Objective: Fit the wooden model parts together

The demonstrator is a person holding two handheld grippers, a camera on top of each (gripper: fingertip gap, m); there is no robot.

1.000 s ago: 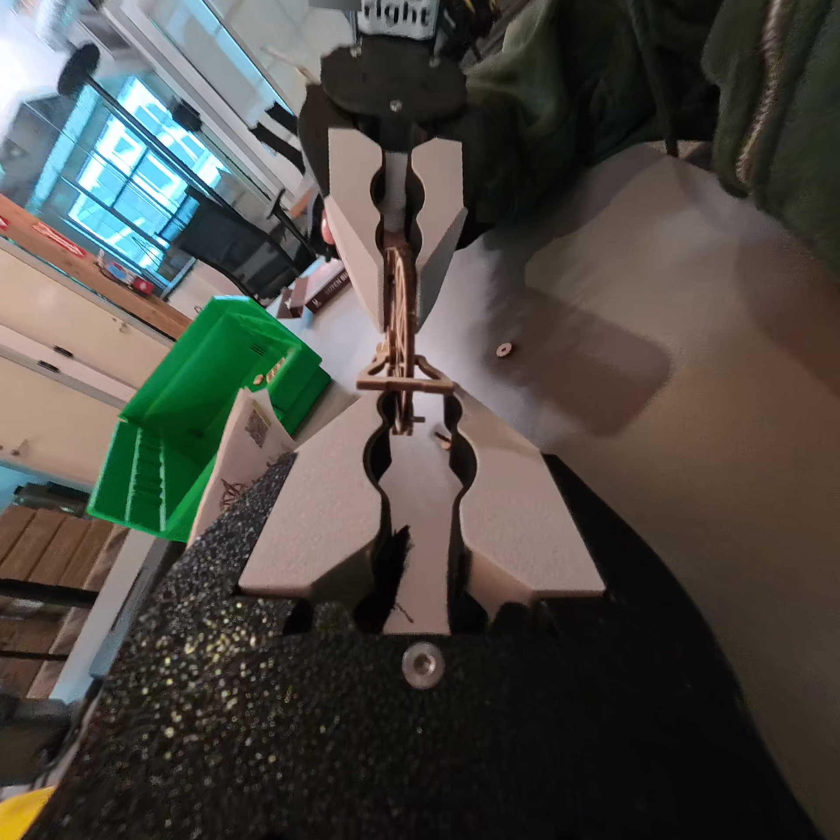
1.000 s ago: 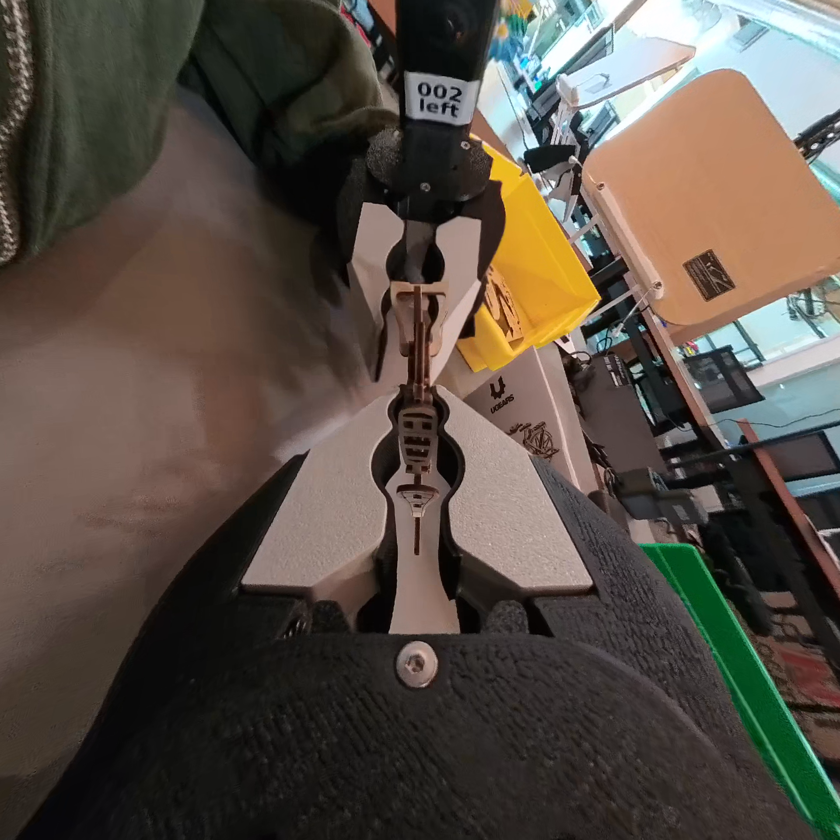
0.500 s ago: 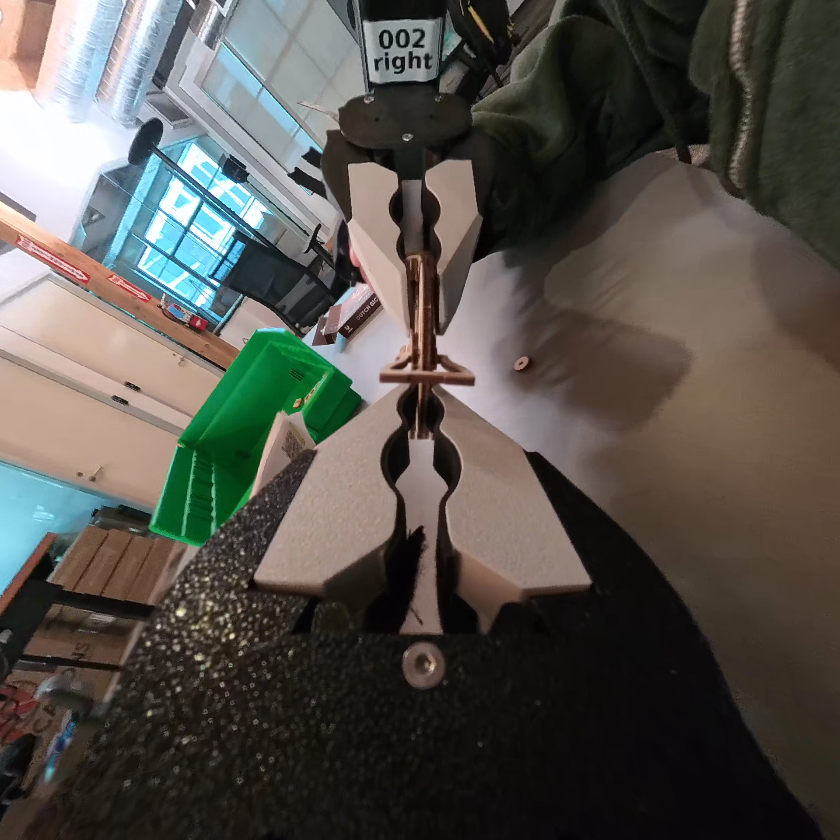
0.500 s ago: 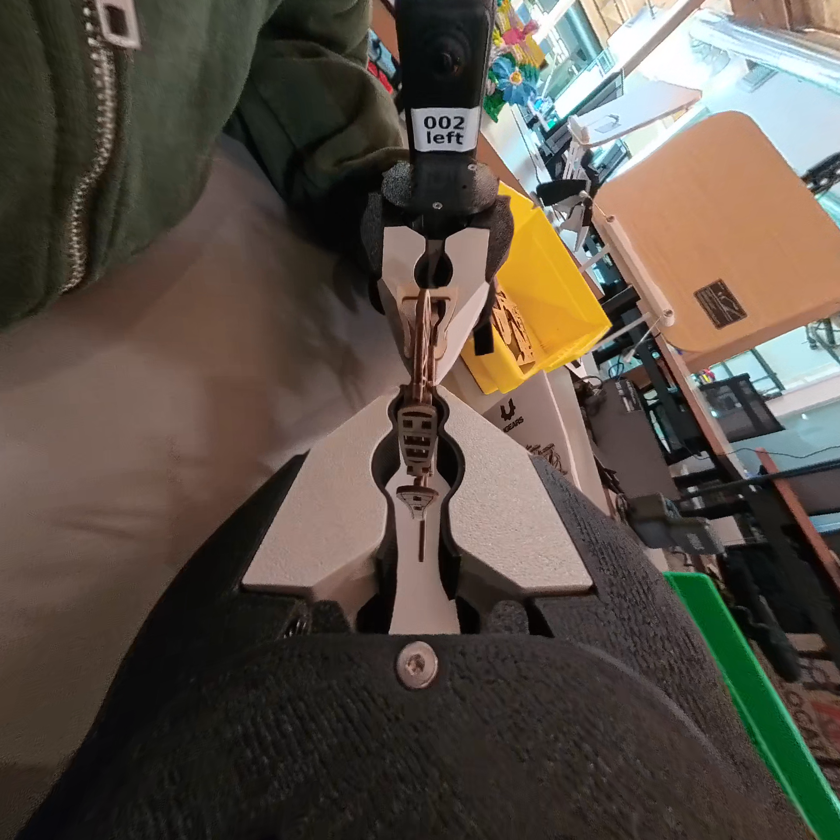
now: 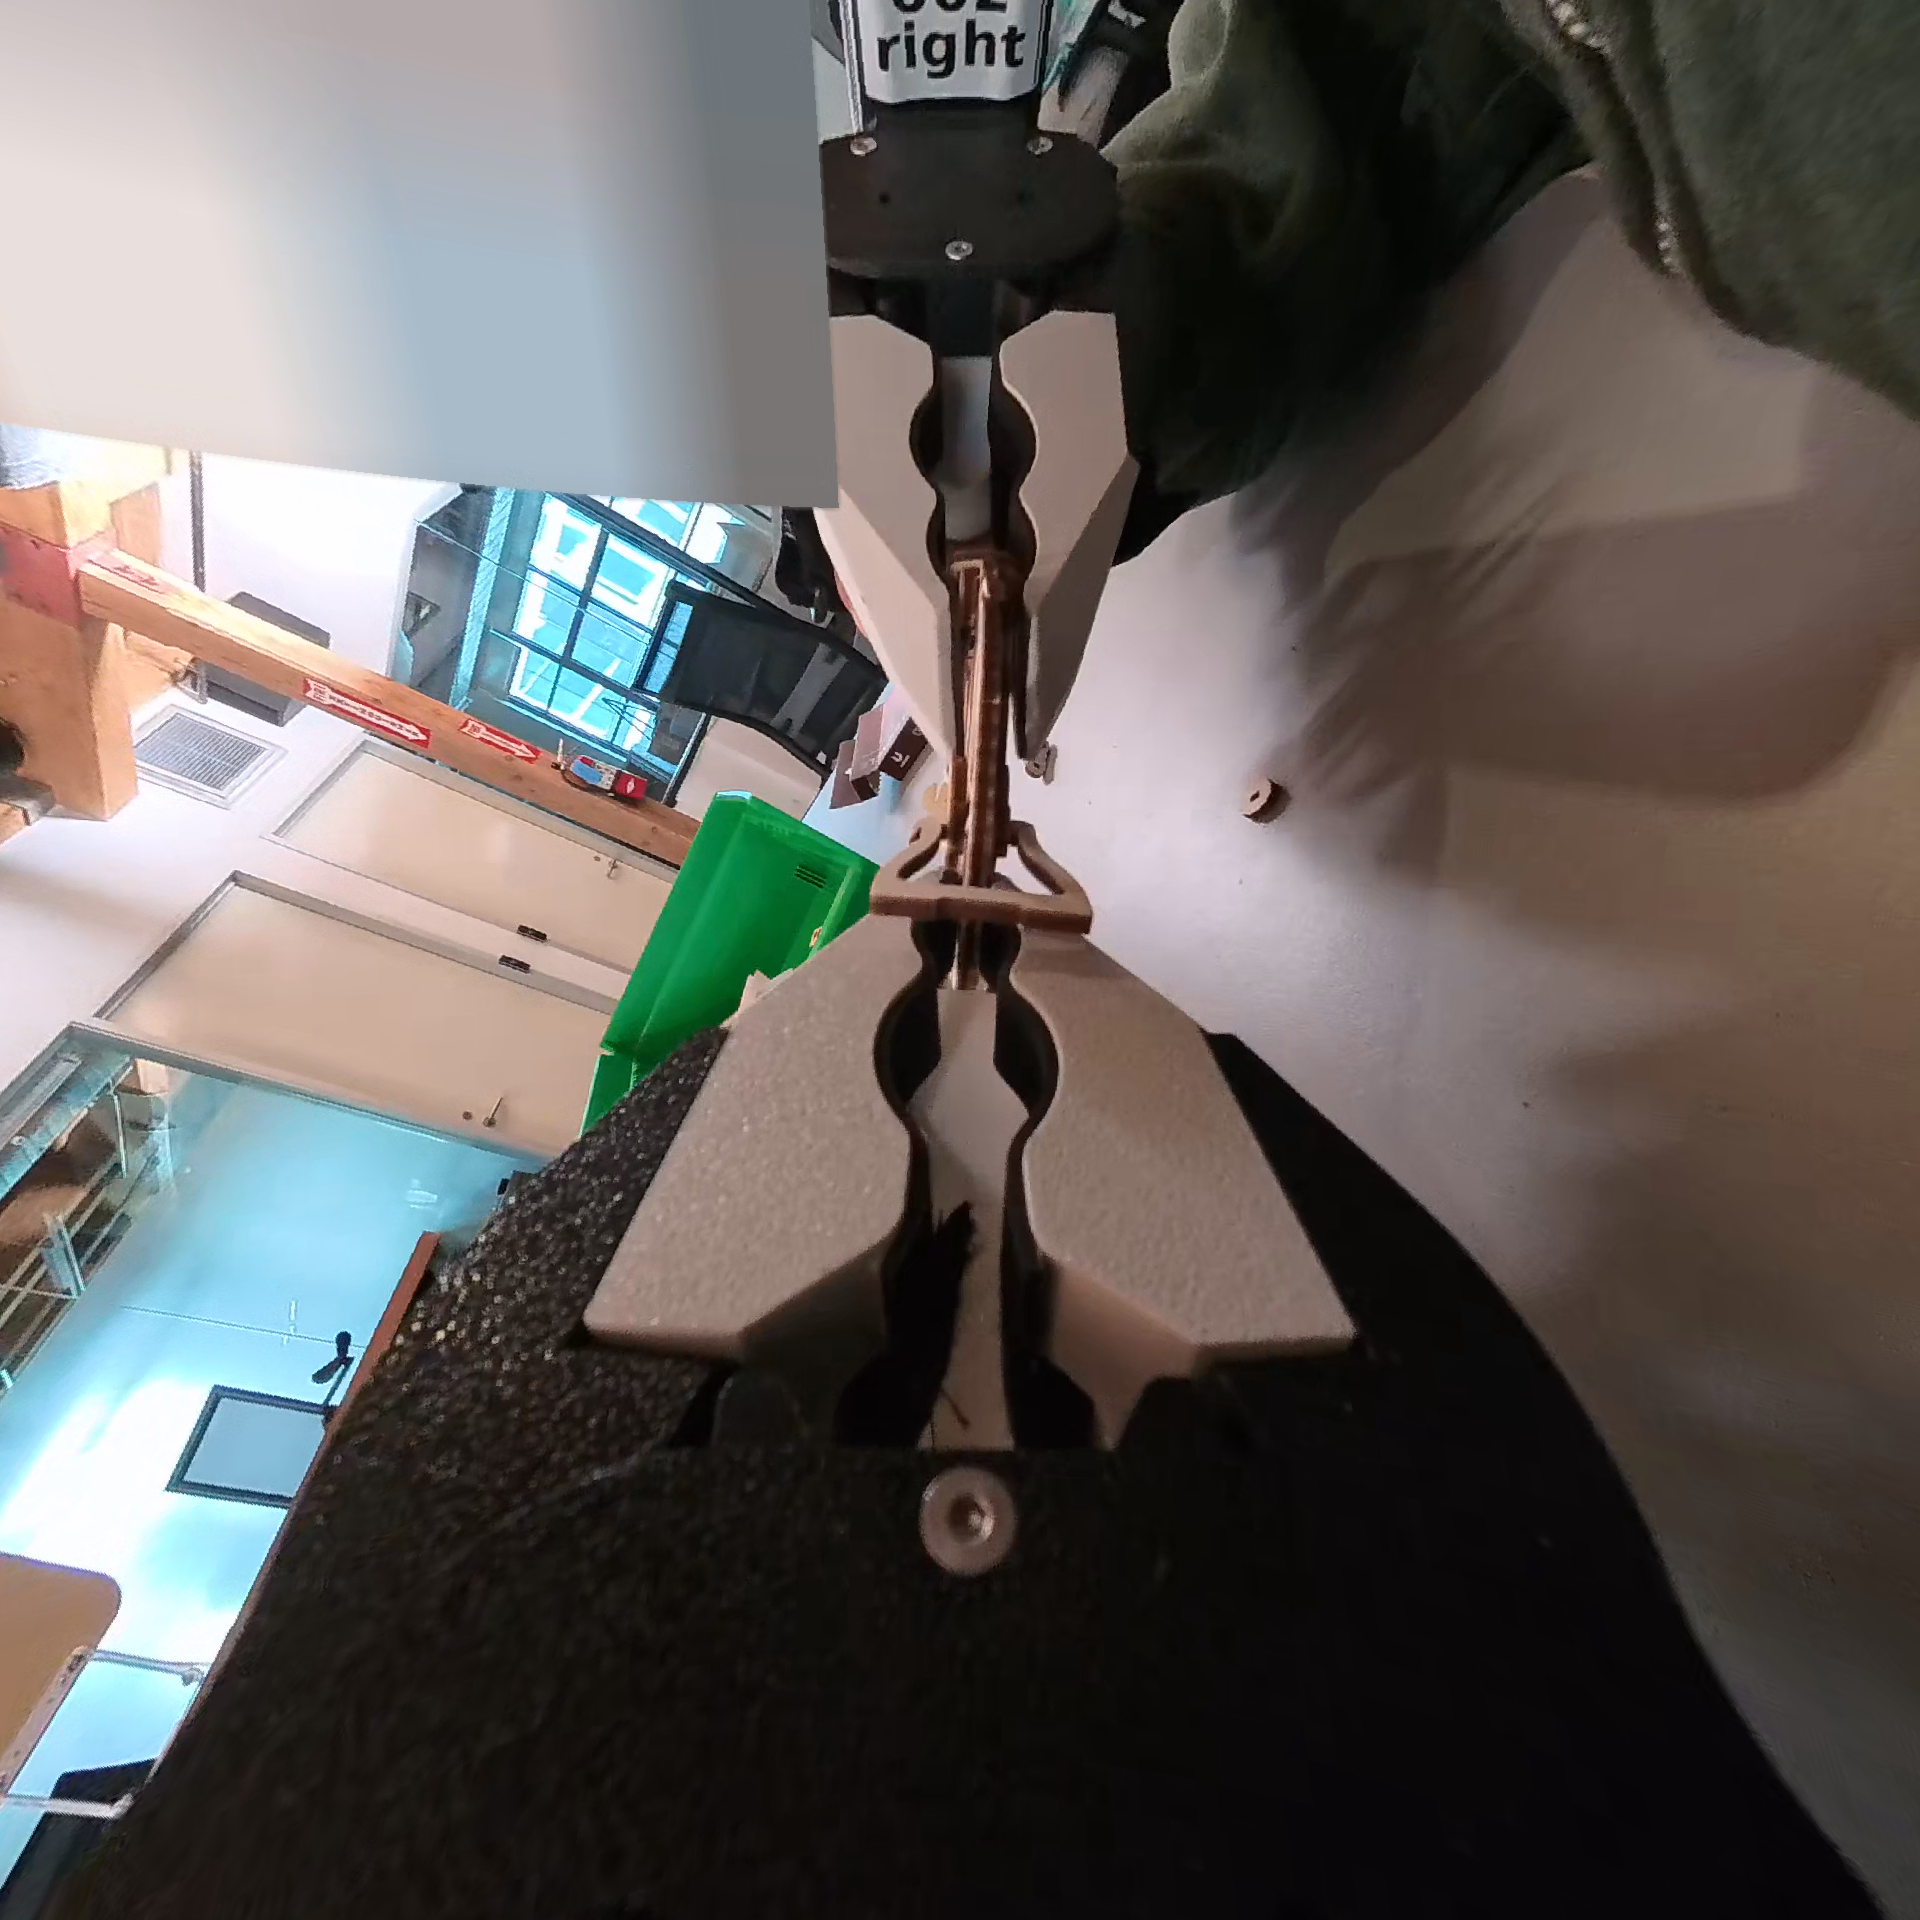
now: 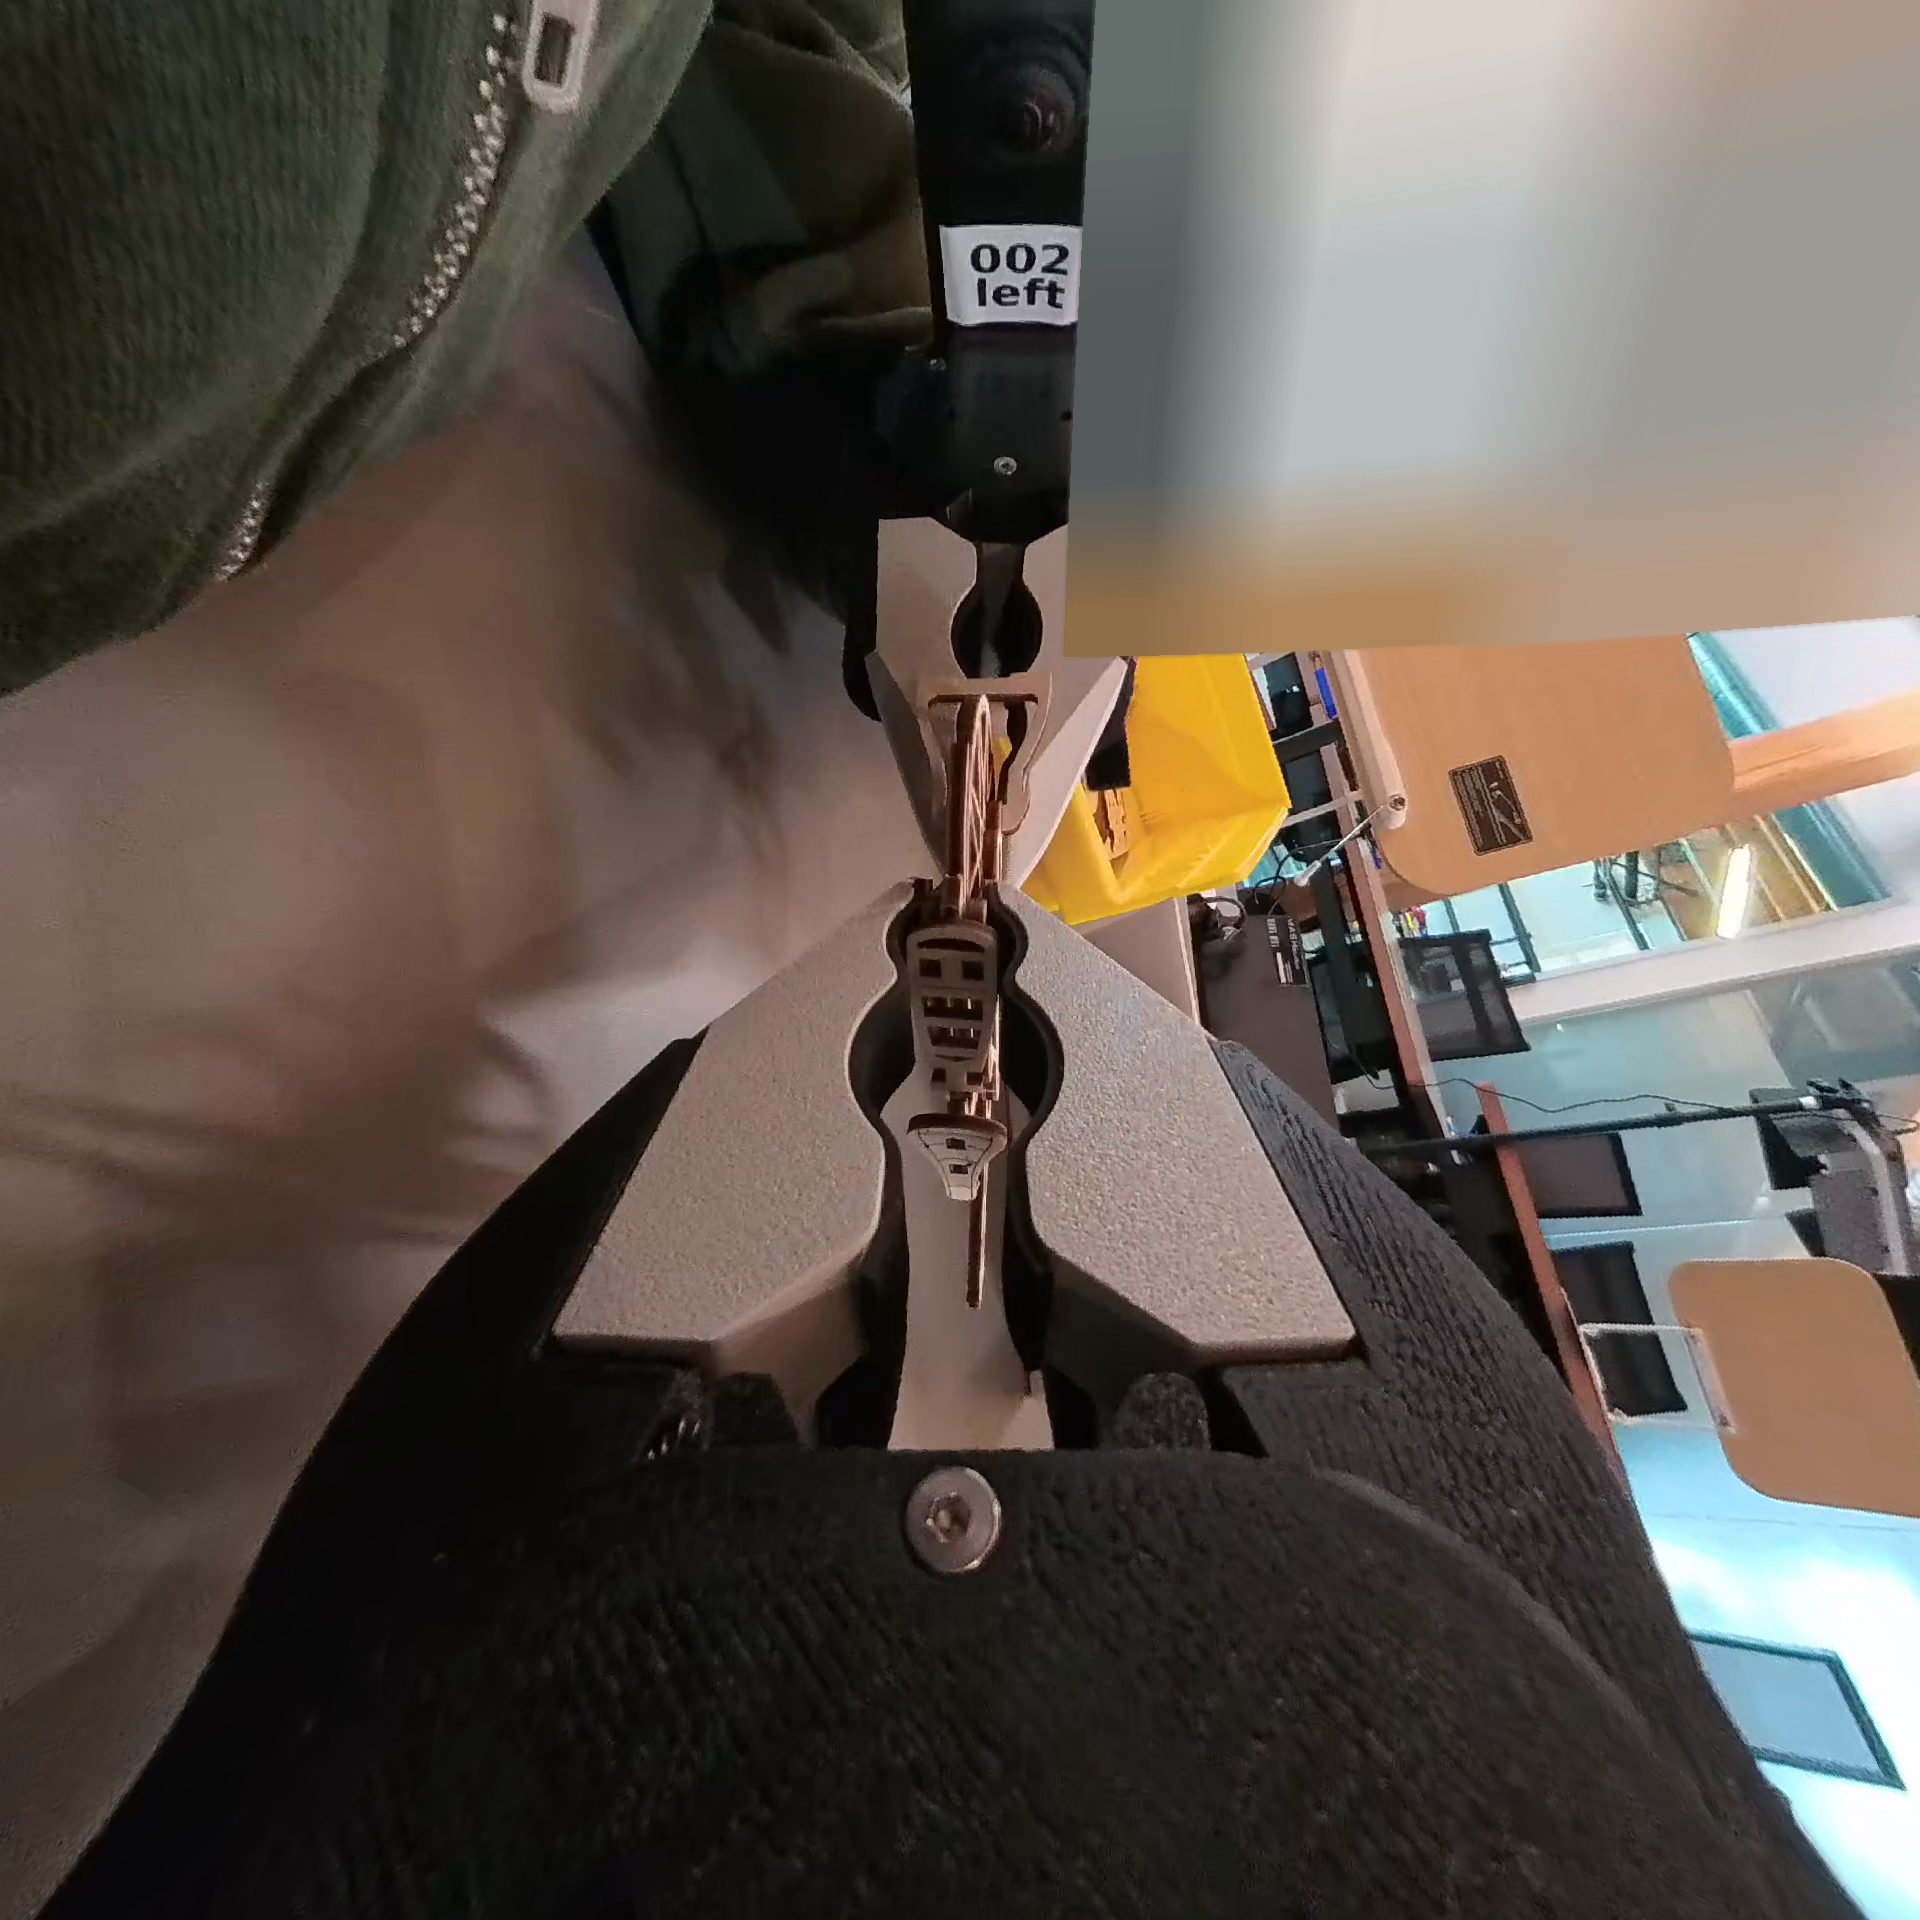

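Note:
The two grippers face each other tip to tip above the table (image 5: 1558,935). My left gripper (image 5: 971,930) is shut on a small wooden triangular frame piece (image 5: 977,902), held crosswise at its tips. My right gripper (image 5: 987,732) is shut on a flat wooden wheel assembly (image 5: 982,665), seen edge-on. The wheel's edge sits in the frame piece. In the right wrist view my right gripper (image 6: 958,891) clamps the assembly (image 6: 951,997), whose wheel (image 6: 977,790) reaches into the frame piece (image 6: 982,694) held by the left gripper (image 6: 977,831).
A small wooden disc (image 5: 1262,798) lies on the table. A green bin (image 5: 738,914) stands past the left gripper, a yellow bin (image 6: 1195,790) with wooden parts past the right one. The person's green jacket (image 5: 1455,156) is close behind the grippers.
Both grippers have moved closer together and both views have tilted upward. The wheel sits deeper in the frame piece. Both grips are unchanged.

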